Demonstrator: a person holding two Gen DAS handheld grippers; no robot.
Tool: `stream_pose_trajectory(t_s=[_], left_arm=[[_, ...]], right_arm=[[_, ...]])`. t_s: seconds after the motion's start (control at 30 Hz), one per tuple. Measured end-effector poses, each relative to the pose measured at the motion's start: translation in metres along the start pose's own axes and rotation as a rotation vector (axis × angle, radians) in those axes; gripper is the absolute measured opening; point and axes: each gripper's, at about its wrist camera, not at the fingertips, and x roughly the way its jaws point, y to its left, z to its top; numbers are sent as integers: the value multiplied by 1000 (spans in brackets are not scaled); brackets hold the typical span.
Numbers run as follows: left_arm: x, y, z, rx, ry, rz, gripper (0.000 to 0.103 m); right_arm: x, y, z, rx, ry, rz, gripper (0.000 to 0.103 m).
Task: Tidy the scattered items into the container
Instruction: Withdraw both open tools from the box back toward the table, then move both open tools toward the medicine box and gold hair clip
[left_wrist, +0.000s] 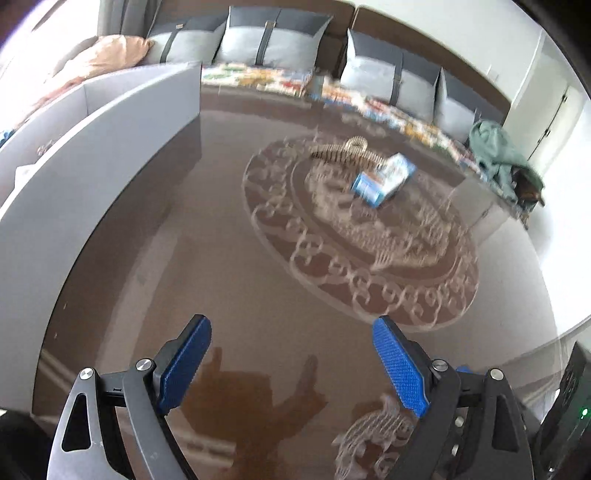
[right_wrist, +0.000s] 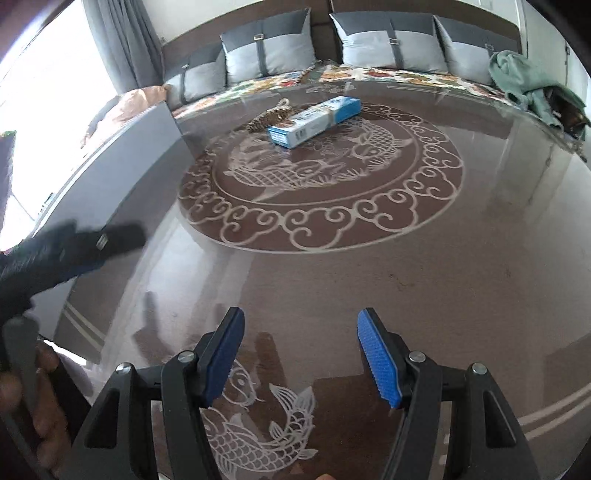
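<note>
A blue and white box (right_wrist: 314, 121) lies on the far part of the brown glass table, also in the left wrist view (left_wrist: 384, 178). A patterned hair claw clip (right_wrist: 272, 115) lies just behind it, also in the left wrist view (left_wrist: 343, 151). A grey container (left_wrist: 92, 155) stands at the table's left, also in the right wrist view (right_wrist: 122, 158). My left gripper (left_wrist: 291, 332) is open and empty, above the table beside the container. My right gripper (right_wrist: 301, 328) is open and empty over the near table. Both are well short of the box.
The table (right_wrist: 443, 258) carries an etched fish medallion. A sofa with grey cushions (right_wrist: 273, 55) and a floral cover runs behind it. A green cloth (right_wrist: 524, 81) lies at the far right. The left gripper's blurred body (right_wrist: 74, 247) shows at the left.
</note>
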Motion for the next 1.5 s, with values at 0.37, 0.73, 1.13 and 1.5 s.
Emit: stream_pose_trajectory(t_s=[0.37, 0.73, 1.13, 1.5], left_arm=[[14, 15, 1, -26, -18, -8, 89], [35, 44, 7, -155, 33, -15, 89], [40, 48, 8, -199, 51, -26, 89], [42, 41, 5, -153, 67, -5, 89]], right_arm=[[27, -25, 101, -40, -107, -104, 65], [132, 19, 281, -110, -94, 64, 65], [152, 40, 243, -155, 362, 627, 66], [197, -35, 282, 165, 341, 324, 64]])
